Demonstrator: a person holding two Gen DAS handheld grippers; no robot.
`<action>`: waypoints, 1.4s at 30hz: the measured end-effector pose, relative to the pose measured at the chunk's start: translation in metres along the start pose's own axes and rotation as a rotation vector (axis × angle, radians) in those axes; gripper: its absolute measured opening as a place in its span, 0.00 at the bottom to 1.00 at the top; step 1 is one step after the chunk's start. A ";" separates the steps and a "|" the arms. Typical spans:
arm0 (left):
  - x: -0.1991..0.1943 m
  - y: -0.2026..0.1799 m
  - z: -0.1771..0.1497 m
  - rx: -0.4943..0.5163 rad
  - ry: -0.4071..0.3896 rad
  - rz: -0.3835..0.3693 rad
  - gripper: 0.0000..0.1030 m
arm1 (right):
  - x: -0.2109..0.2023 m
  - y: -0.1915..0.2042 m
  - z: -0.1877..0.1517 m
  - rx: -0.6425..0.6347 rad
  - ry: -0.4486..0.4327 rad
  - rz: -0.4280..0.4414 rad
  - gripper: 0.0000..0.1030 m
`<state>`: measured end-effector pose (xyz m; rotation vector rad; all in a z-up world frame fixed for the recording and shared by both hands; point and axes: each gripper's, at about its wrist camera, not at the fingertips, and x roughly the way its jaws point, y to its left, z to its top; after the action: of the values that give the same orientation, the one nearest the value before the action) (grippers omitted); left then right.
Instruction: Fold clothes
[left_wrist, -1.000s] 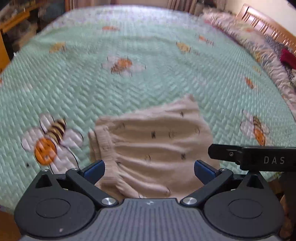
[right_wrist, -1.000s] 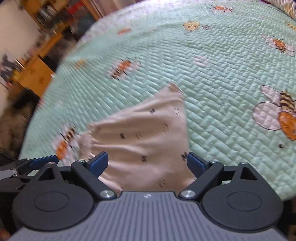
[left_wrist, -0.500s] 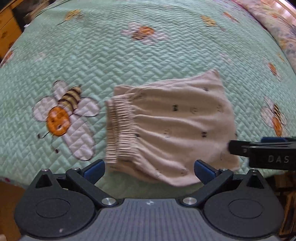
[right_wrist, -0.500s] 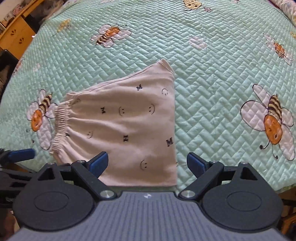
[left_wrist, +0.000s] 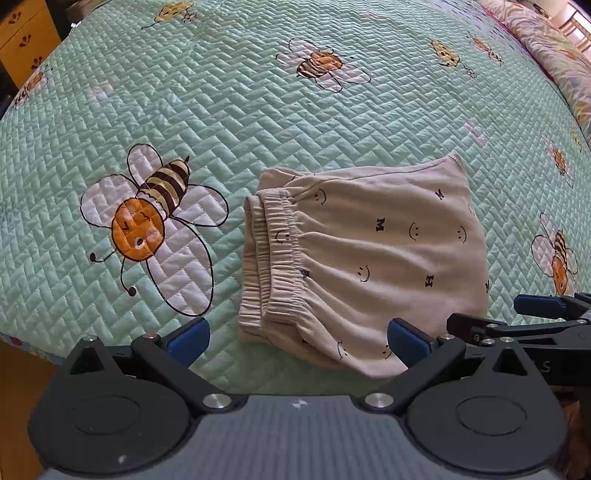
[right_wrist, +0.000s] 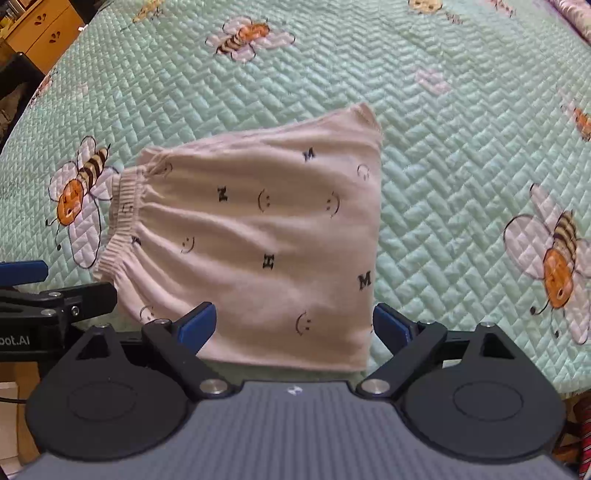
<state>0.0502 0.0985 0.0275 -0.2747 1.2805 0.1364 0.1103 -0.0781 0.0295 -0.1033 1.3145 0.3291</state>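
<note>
Quilt (left_wrist: 258, 110) bears one folded garment (left_wrist: 369, 251); two claws (left_wrist: 297, 338) (right_wrist: 293, 325) gape.

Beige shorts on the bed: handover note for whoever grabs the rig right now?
Left tool: open, empty, above the near edge of the shorts.
Right tool: open, empty, likewise above the near edge.
Beige shorts: lying folded on the green bee quilt close to the bed's near edge, elastic waistband to the left, layers stacked there.
Done: shorts look folded at least once and set down.
Left: judge whether another fold is needed; no other garment is in view on the quilt.
</note>
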 end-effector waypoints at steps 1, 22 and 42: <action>0.001 -0.001 -0.001 0.001 0.002 -0.001 0.99 | -0.001 0.000 0.000 -0.002 -0.004 -0.001 0.89; -0.010 -0.030 -0.009 0.113 -0.120 0.002 0.99 | -0.010 -0.030 -0.015 0.121 -0.078 0.084 0.89; -0.126 -0.054 -0.094 0.293 -1.154 0.195 0.99 | -0.088 -0.059 -0.090 0.173 -0.932 0.008 1.00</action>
<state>-0.0591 0.0274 0.1307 0.1862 0.1629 0.2248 0.0250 -0.1731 0.0847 0.1880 0.4137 0.2209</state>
